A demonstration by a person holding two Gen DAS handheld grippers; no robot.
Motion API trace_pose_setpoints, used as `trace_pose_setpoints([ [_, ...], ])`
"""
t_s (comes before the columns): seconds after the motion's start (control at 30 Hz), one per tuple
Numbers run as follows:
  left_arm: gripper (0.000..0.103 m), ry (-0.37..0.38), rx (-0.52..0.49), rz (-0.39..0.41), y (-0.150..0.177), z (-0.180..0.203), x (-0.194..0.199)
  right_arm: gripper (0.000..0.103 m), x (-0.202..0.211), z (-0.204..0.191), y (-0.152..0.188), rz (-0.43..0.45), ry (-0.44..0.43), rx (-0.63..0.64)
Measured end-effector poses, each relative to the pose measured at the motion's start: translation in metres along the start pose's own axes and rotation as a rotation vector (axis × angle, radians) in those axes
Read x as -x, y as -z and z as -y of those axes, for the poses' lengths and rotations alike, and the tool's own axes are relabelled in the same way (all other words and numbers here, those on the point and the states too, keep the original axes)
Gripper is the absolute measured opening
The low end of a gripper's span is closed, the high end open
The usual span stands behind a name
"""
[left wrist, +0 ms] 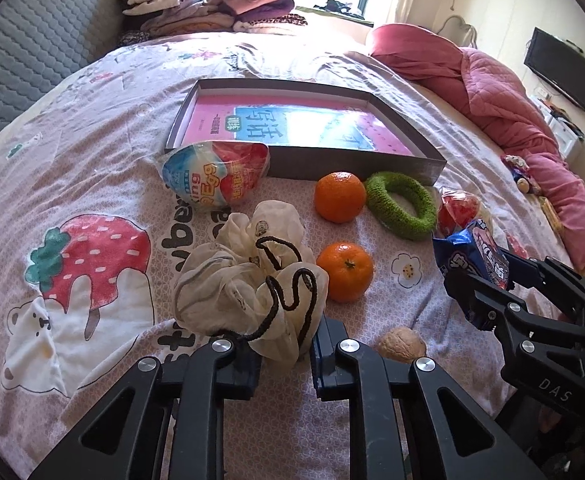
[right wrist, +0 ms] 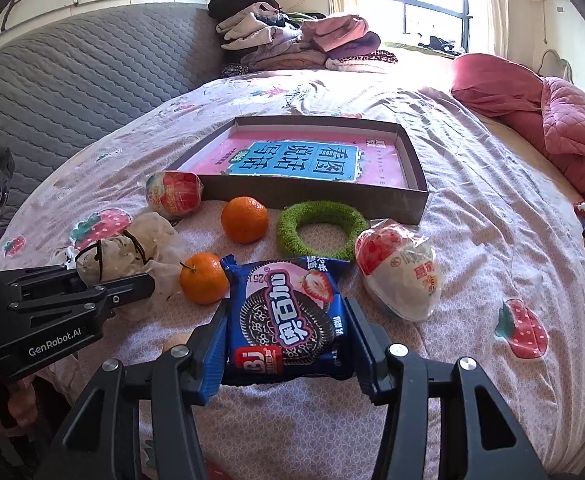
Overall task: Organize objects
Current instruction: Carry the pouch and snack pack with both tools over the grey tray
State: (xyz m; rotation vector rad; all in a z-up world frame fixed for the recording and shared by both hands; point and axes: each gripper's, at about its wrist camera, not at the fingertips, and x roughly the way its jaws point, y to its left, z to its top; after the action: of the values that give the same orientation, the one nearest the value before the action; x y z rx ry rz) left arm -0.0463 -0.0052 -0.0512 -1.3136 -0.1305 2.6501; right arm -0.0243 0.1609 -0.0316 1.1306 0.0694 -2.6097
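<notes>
Claw states first: the left claw [left wrist: 284, 354] is closed on the near edge of the white drawstring pouch [left wrist: 248, 288], pinching its cloth, and the right claw [right wrist: 286, 344] grips the blue cookie packet [right wrist: 288, 318] between its pads, held just above the bed sheet [right wrist: 472, 208]. No earlier picture is at hand, so only the present layout counts. The shallow box [right wrist: 412, 196] holds nothing but a pink book [right wrist: 304, 156]. Two oranges [left wrist: 339, 197] [left wrist: 345, 272], the green ring [left wrist: 400, 204], two wrapped egg-shaped snacks [left wrist: 216, 174] [right wrist: 398, 268] and a walnut [left wrist: 402, 344] lie loose on the sheet in front of it. By that count the tidying has barely begun: two items are gripped, none yet placed
</notes>
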Motion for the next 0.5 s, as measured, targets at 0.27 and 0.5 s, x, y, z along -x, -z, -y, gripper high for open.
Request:
trace_pose_setpoints([
  [0.27, 0.019, 0.002, -0.019, 0.030, -0.016, 0.006, 0.006, 0.053, 0.006, 0.000, -0.020, 0.043, -0.008, 0.013],
  [0.5, 0.019, 0.012, -0.036, 0.045, -0.036, 0.008, 0.002, 0.053, 0.002, 0.006, -0.044, 0.076, -0.002, 0.018],
])
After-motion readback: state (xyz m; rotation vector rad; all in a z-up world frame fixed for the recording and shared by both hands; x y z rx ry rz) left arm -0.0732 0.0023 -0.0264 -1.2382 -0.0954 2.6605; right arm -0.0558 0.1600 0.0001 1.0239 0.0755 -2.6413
